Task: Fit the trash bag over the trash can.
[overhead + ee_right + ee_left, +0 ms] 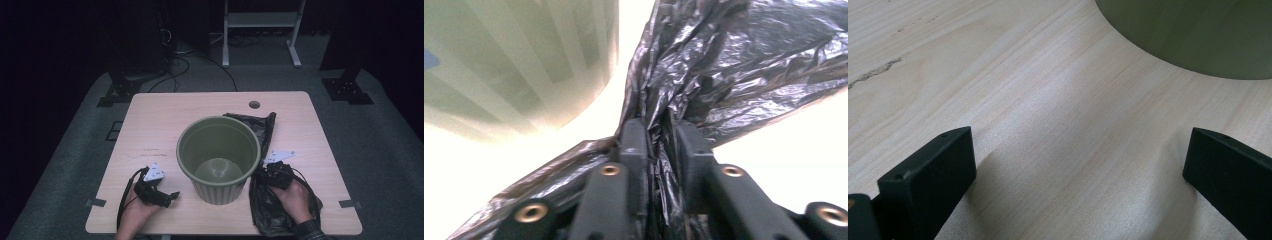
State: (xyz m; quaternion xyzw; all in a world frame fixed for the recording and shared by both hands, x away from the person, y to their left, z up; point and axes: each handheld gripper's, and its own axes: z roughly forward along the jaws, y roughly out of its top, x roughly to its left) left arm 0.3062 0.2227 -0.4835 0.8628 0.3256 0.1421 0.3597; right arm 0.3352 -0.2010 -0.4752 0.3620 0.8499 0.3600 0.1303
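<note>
Right of the green bin point(218, 159), your right gripper point(659, 135) is clamped on the black bin liner point(724, 75); left gripper point(1078, 170) gapes, idle; lining remains.

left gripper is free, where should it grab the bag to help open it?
Probably the far end of the bag, which lies loose and flat on the table behind the bin. Come from above, round the bin's far side: the right gripper already pinches the near bunched part, and the left gripper is open.
</note>
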